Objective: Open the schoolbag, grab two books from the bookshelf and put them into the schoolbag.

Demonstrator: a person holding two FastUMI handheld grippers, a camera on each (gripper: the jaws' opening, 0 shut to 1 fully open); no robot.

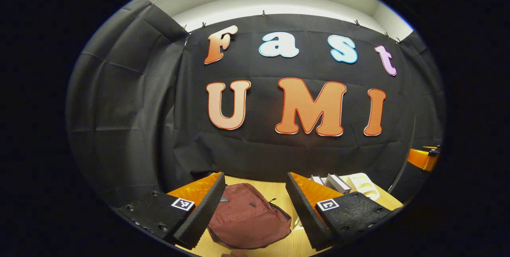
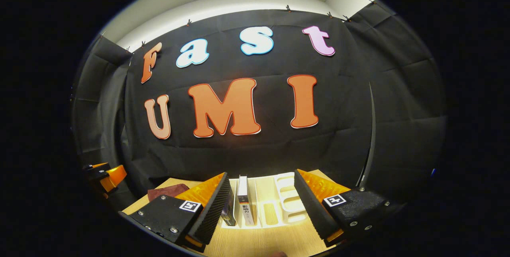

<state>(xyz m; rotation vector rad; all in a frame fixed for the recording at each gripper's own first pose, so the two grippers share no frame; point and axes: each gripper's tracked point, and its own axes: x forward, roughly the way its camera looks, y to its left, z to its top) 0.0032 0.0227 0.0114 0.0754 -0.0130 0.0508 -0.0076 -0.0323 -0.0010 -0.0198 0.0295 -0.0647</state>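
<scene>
Hovering apart, schoolbag (image 1: 249,217) zipped, books (image 2: 243,201) shelved

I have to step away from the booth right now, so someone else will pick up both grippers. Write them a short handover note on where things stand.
Left gripper: open, holding nothing, above the table and pointed at the schoolbag.
Right gripper: open, holding nothing, pointed at the bookshelf.
Schoolbag: dark red, lying on the table, looks closed.
Books: standing upright in the white bookshelf, at its left end; at least two show.
Done: nothing yet that can be seen.
Left: open the schoolbag, take two books from the bookshelf, put them into the schoolbag.
</scene>
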